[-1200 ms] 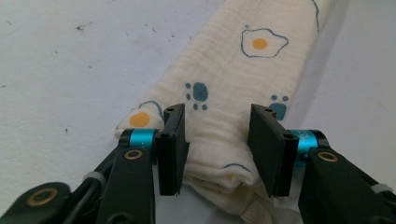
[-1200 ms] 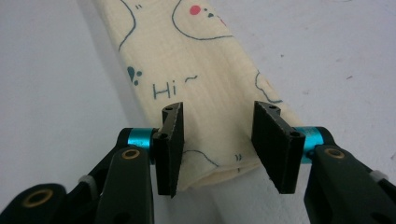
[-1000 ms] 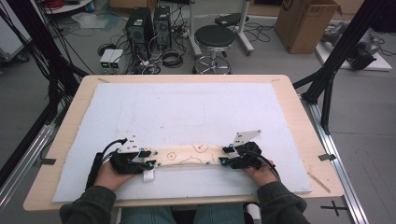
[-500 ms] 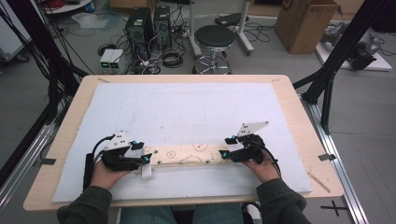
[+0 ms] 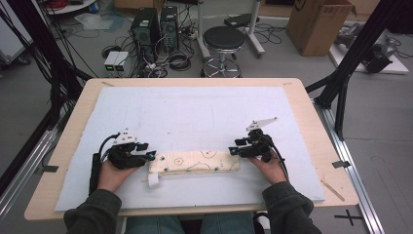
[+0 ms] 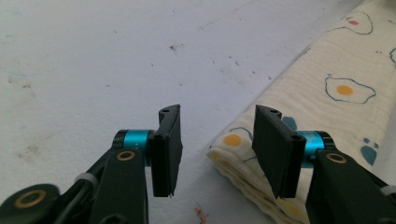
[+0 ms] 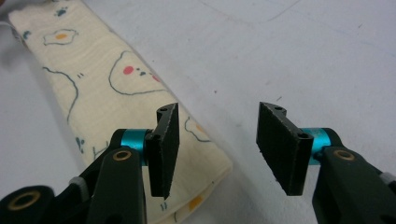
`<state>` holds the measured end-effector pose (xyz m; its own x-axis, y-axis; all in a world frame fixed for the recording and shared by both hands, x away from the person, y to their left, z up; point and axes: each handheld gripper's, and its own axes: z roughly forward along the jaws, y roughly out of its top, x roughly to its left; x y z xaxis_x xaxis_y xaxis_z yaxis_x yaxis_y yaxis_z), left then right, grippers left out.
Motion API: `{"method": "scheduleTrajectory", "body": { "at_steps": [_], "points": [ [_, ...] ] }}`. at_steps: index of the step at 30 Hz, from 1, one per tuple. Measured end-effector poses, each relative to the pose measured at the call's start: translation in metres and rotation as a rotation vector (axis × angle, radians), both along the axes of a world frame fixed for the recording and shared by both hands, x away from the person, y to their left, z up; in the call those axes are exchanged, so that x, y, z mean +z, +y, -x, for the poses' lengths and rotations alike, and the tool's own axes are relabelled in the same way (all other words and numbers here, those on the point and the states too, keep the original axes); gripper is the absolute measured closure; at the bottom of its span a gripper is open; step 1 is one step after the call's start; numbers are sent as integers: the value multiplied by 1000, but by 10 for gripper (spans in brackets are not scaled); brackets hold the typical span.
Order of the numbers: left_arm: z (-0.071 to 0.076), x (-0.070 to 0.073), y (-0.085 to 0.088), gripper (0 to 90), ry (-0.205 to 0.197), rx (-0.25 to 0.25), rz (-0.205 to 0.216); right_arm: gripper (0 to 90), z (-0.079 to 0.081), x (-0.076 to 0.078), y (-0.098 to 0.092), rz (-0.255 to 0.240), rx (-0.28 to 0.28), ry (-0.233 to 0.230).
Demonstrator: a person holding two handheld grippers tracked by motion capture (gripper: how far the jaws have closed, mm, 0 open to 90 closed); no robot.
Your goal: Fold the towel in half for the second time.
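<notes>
The left tool [image 5: 152, 157] is being held at the left end of a folded cloth [image 5: 195, 162], its jaws standing apart with nothing clamped between them. Its jaws have just been closing partway, and in the left gripper view the near corner of the folded cloth [image 6: 299, 116] is lying in front of the right-hand jaw while bare sheet is showing in the gap. The right tool [image 5: 233, 150] is being held at the opposite end of the cloth, its jaws likewise standing apart and gripping nothing; these jaws, too, have just been closing partway. In the right gripper view [image 7: 217, 144] the end of the cloth [image 7: 116, 84] is running beneath the left-hand jaw, and whether that jaw is touching the fabric cannot be told.

The cloth, cream with fried-egg and outline prints, is lying folded into a long narrow strip across the near part of the worktop, between the two tools. A small white tab [image 5: 153, 180] is sticking out at its near left corner. The strip is resting on a pale blue sheet [image 5: 195, 112] that is covering most of the wooden worktop [image 5: 311, 122]. Each tool is being carried by a hand in a dark green sleeve [image 5: 92, 214] entering from the near edge.

Beyond the worktop, a black stool [image 5: 223, 39], computer cases [image 5: 152, 24] and a cardboard box [image 5: 321, 24] are standing on the floor.
</notes>
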<state>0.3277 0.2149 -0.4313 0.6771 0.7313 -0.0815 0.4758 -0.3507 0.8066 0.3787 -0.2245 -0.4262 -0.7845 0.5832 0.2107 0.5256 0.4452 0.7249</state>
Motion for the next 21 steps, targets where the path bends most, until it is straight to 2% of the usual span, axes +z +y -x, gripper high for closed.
{"method": "scheduleTrajectory", "body": {
  "at_steps": [7, 9, 13, 15, 19, 21],
  "points": [
    [0, -3, -7, 566, 11, 15, -1, 533, 1, -5, -2, -7, -24, 27],
    [0, -5, -9, 573, 20, 10, -20, 546, 3, -5, -2, -9, -30, 25],
    [0, -8, -11, 576, 40, -6, -51, 564, 3, -7, -2, 16, -34, 39],
    [0, -9, -13, 598, 49, -6, -50, 580, 3, -9, -1, 13, -32, 47],
    [1, -10, -14, 641, 44, -20, -58, 643, 4, -11, 3, 50, -13, 58],
    [1, -10, -15, 659, 48, -24, -55, 675, 6, -13, 4, 51, -9, 42]
  ]
}}
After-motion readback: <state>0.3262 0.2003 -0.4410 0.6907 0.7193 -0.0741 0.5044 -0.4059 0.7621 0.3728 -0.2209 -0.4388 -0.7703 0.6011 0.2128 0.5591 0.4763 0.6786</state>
